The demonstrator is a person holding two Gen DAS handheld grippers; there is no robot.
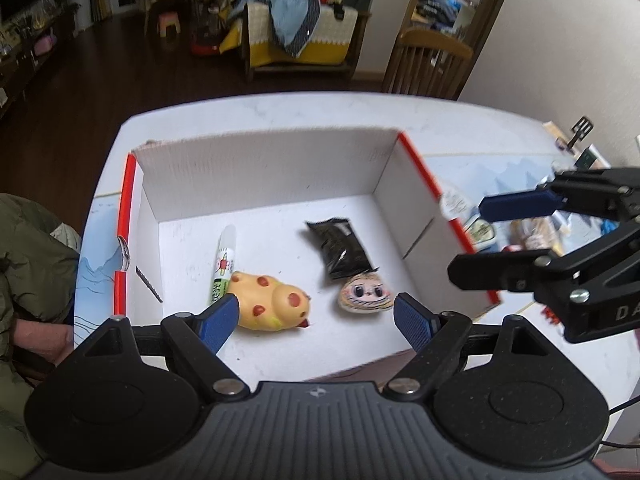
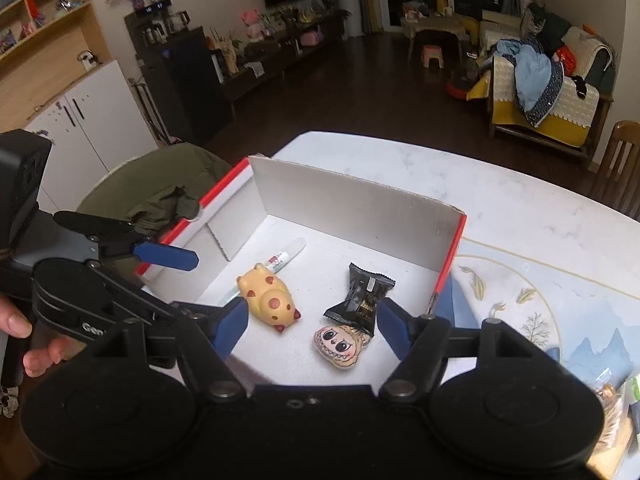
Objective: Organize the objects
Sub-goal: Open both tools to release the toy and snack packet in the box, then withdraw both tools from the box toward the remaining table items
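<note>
Left claw (image 1: 316, 316) apart, empty, above box (image 1: 260, 168) | right claw (image 2: 312, 330) apart, empty, beside it

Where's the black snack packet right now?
The black snack packet lies on the floor of the white box, right of centre in the left wrist view, its near end touching the cartoon face charm.
</note>
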